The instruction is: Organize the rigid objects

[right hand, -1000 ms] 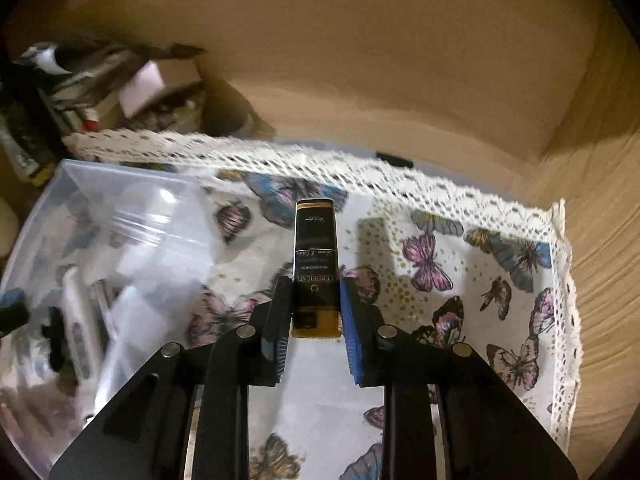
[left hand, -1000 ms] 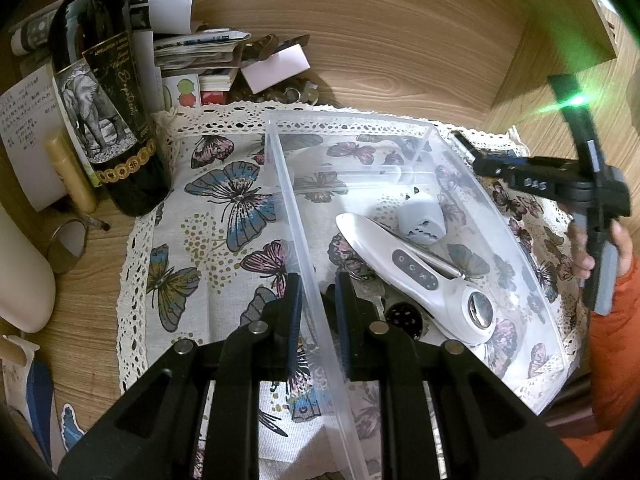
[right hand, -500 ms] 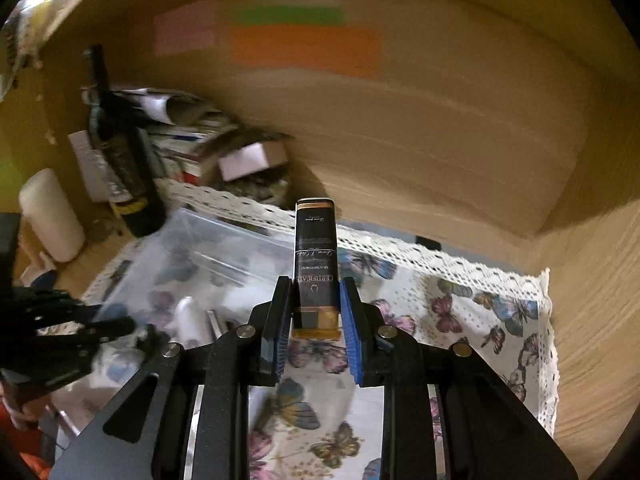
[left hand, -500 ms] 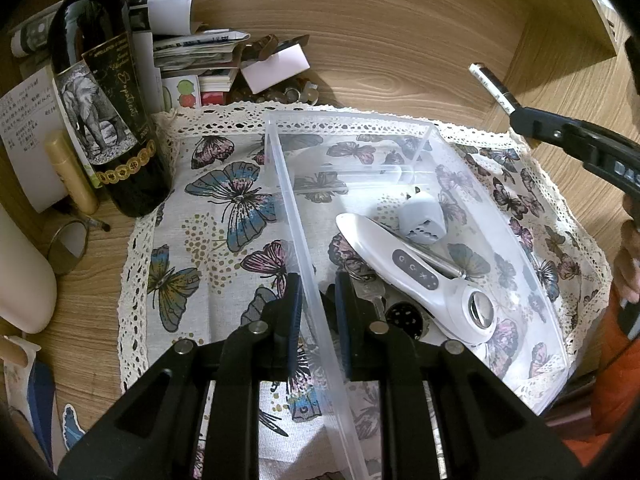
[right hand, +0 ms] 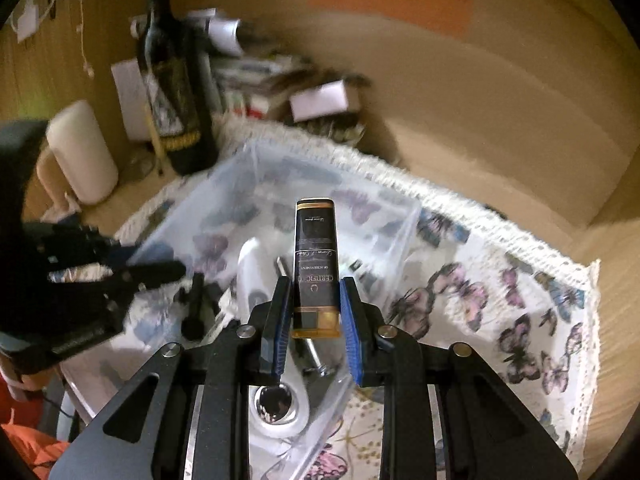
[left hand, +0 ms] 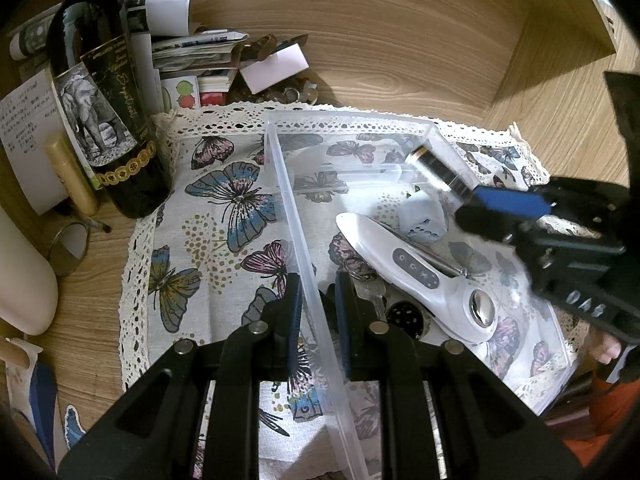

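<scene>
My left gripper [left hand: 316, 300] is shut on the left wall of a clear plastic bin [left hand: 296, 216] that stands on a butterfly cloth. The bin holds a white handheld device [left hand: 416, 272], a pale die [left hand: 424, 220] and small dark items. My right gripper [right hand: 314, 300] is shut on a black and gold tube [right hand: 315, 256] and holds it over the bin's right side. The tube also shows in the left wrist view [left hand: 438, 172], above the die, with the right gripper [left hand: 480, 196] behind it.
A dark wine bottle [left hand: 108, 112] stands at the cloth's back left. Papers and small boxes [left hand: 224, 64] pile against the wooden back wall. A cream cylinder [left hand: 24, 280] and a small round mirror [left hand: 68, 244] lie at the left. The butterfly cloth [right hand: 500, 300] extends right of the bin.
My right gripper has carried the tube left and down, from beside the bin to over its right side. The left gripper has stayed on the bin wall.
</scene>
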### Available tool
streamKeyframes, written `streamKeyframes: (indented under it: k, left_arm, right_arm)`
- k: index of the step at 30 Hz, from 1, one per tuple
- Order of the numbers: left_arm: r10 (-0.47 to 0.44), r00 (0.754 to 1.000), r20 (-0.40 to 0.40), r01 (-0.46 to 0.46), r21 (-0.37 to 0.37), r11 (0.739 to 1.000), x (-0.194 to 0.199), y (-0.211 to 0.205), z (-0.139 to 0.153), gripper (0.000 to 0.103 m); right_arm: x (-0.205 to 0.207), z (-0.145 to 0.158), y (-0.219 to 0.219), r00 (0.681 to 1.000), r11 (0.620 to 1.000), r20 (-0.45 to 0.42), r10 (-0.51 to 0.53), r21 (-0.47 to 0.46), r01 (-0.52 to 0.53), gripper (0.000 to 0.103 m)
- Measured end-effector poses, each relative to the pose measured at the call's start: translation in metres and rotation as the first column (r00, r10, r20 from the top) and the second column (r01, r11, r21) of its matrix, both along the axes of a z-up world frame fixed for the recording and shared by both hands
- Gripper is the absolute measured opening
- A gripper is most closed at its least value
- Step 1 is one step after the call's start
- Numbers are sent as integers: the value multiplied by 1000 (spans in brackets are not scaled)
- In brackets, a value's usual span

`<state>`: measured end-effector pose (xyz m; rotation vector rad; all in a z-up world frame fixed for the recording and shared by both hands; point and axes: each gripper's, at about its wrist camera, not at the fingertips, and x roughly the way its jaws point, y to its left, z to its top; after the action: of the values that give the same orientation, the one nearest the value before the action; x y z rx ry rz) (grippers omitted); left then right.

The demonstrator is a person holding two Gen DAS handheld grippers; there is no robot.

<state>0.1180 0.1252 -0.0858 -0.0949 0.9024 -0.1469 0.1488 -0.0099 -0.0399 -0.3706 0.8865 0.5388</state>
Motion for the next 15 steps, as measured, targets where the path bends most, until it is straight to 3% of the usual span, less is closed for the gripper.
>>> streamKeyframes:
  k: [8, 15]
  left_arm:
    - [1, 1000, 1, -1, 7, 1000, 0, 1, 2, 16]
    - [18, 999, 35, -19, 38, 999, -6, 0, 16, 16]
  right_arm:
    - [6, -9, 1, 1000, 1000, -25, 6, -13, -6, 22]
    - [-1, 9, -10, 1000, 999, 7, 5, 51, -6, 38]
